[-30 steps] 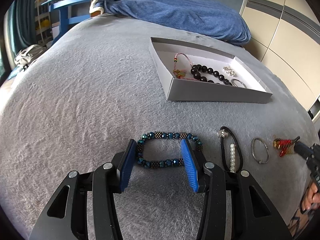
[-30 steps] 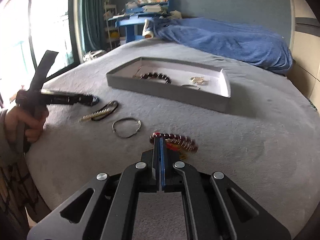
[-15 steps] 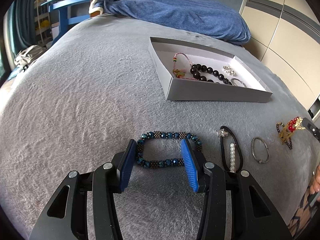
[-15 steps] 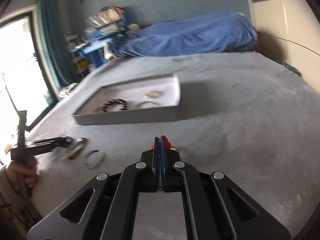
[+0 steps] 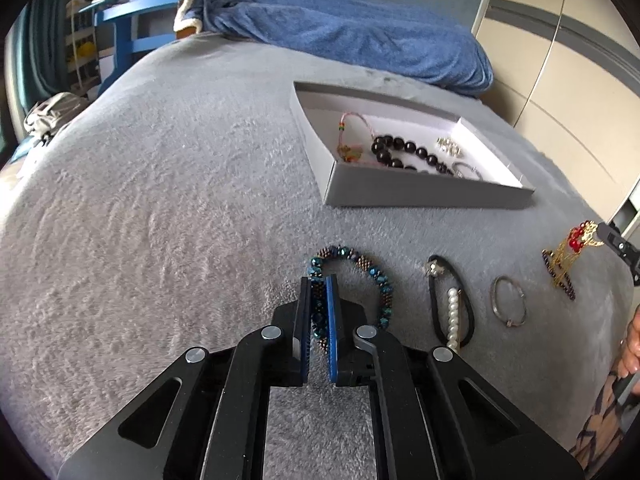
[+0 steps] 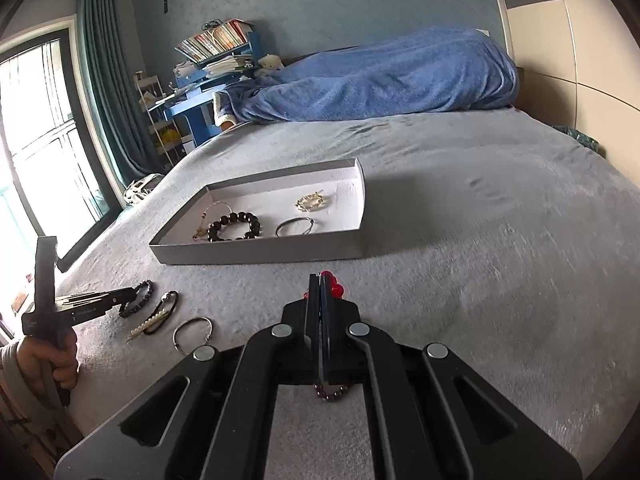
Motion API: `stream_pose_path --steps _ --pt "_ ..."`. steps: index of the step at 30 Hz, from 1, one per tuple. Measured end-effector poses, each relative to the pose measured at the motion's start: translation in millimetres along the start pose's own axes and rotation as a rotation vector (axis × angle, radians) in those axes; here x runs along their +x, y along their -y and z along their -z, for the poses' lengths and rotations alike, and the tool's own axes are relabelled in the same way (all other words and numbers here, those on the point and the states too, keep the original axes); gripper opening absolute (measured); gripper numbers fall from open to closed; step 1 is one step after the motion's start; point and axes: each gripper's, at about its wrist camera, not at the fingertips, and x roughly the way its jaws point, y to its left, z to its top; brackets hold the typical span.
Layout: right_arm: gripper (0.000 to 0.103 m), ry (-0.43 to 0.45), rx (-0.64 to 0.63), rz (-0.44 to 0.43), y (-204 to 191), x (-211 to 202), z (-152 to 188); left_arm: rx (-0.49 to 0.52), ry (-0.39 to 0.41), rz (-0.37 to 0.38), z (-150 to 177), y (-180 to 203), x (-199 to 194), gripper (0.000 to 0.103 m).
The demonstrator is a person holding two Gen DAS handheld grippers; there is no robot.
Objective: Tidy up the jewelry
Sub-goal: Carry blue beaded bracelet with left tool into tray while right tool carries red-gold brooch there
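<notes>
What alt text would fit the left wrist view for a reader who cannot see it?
The left gripper is shut on a blue beaded bracelet lying on a grey bed cover. Beside it lie a pearl hair tie and a metal ring; behind stands a white box holding more jewelry.

Blue-and-bronze beaded bracelet (image 5: 352, 276) lies on the bed, near side pinched between the left gripper (image 5: 319, 284) pads. To its right lie a black cord bracelet with pearls (image 5: 451, 304) and a thin silver ring bangle (image 5: 508, 301). Red-bead gold-chain piece (image 5: 568, 256) hangs from the right gripper (image 6: 320, 280). Shallow white cardboard tray (image 5: 420, 196) lies ahead, holding a dark bead bracelet (image 5: 404, 152).
</notes>
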Motion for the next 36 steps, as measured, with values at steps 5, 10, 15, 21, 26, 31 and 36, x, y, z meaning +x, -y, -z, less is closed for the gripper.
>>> stream_pose_path --steps 5,10,15,21,26,31,36 --pt "0.0 0.009 0.003 -0.01 -0.8 0.3 -6.3 -0.018 0.027 0.029 -6.3 0.7 -10.1 0.007" --pt "0.0 0.036 -0.001 -0.034 -3.9 -1.8 -22.1 0.011 0.079 0.074 -26.4 15.4 -29.3 0.007" --pt "0.001 0.059 -0.006 -0.055 -8.3 -0.3 -40.6 0.038 0.132 0.118 -51.6 30.6 -50.6 0.007" --pt "0.0 0.065 -0.035 -0.074 -19.3 12.5 -64.3 0.045 0.179 0.153 -84.5 37.5 -64.1 0.007" --pt "0.001 0.062 -0.065 -0.08 -27.7 26.8 -81.8 0.063 0.199 0.16 -112.4 43.4 -60.3 0.007" --pt "0.001 0.06 -0.094 -0.087 -34.6 43.9 -102.6 0.075 0.195 0.172 -130.8 49.6 -47.7 0.007" --pt "0.001 0.045 -0.117 -0.093 -39.8 62.2 -115.1 0.081 0.174 0.173 -139.4 55.9 -28.7 0.007"
